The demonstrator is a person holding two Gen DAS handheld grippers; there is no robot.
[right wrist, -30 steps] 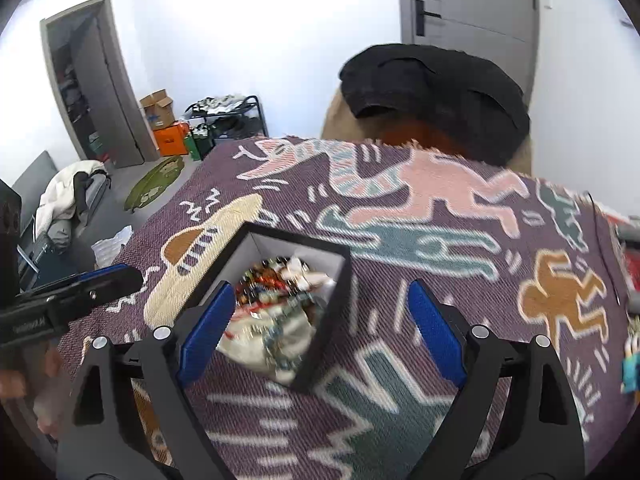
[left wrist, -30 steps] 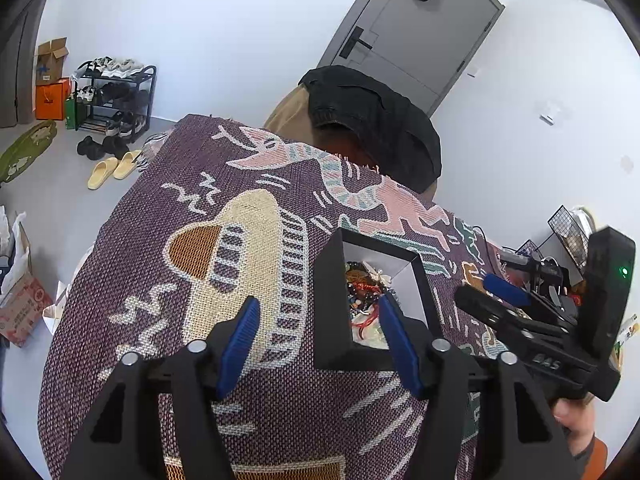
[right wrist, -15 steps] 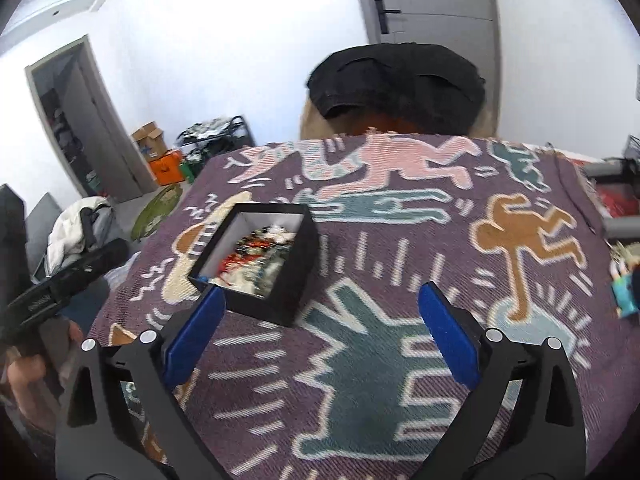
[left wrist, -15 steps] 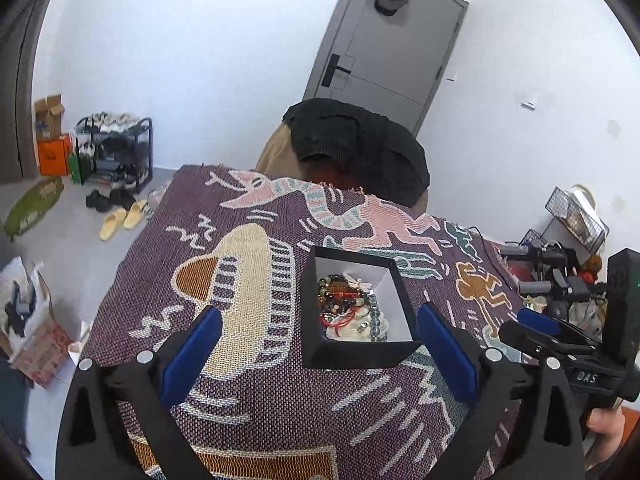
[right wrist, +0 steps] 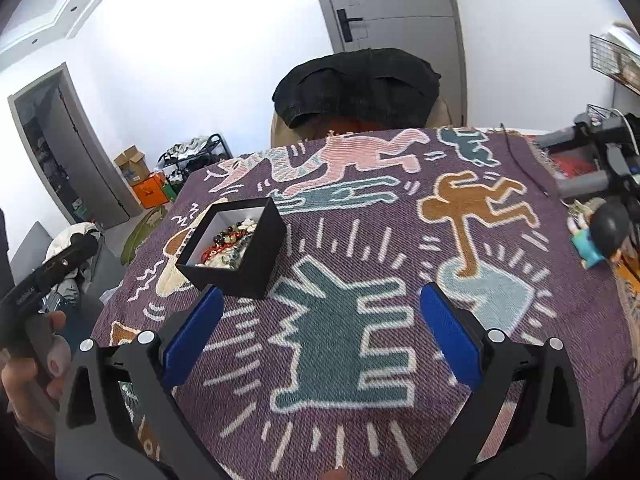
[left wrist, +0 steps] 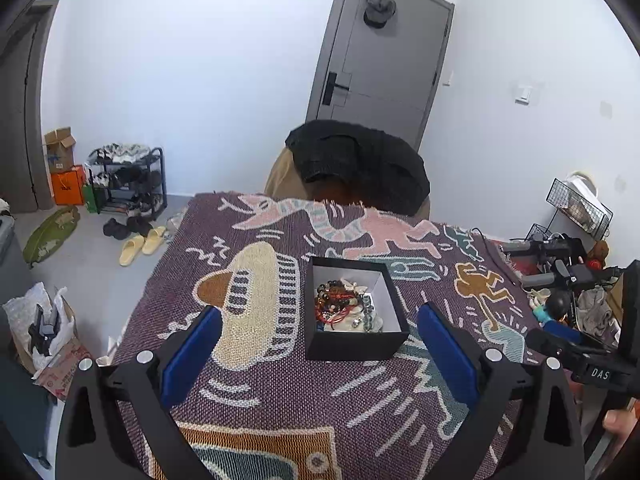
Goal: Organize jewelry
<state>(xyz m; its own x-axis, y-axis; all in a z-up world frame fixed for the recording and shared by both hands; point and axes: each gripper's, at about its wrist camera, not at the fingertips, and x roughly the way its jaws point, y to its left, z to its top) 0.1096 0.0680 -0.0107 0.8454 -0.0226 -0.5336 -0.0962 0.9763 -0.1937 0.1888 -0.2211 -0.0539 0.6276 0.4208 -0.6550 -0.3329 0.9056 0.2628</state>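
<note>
A black box (left wrist: 354, 342) with a white inside sits on the purple patterned cloth (left wrist: 256, 396). It holds a tangle of bead bracelets and other jewelry (left wrist: 344, 310). My left gripper (left wrist: 318, 354) is open and empty, drawn back from the box, with its blue pads wider than the box. In the right wrist view the box (right wrist: 236, 254) lies to the upper left, jewelry (right wrist: 230, 244) showing inside. My right gripper (right wrist: 320, 334) is open and empty over the cloth (right wrist: 400, 280), to the right of the box.
A chair draped with a black garment (left wrist: 356, 164) stands behind the table. Clutter with a small figurine (right wrist: 600, 236) and gear lies along the right edge. A shoe rack (left wrist: 128, 180) and boxes stand on the floor at left.
Both grippers have pulled back and up from the box. The left gripper's fingers, close around the box a second ago, have opened wide. The box stays on the cloth.
</note>
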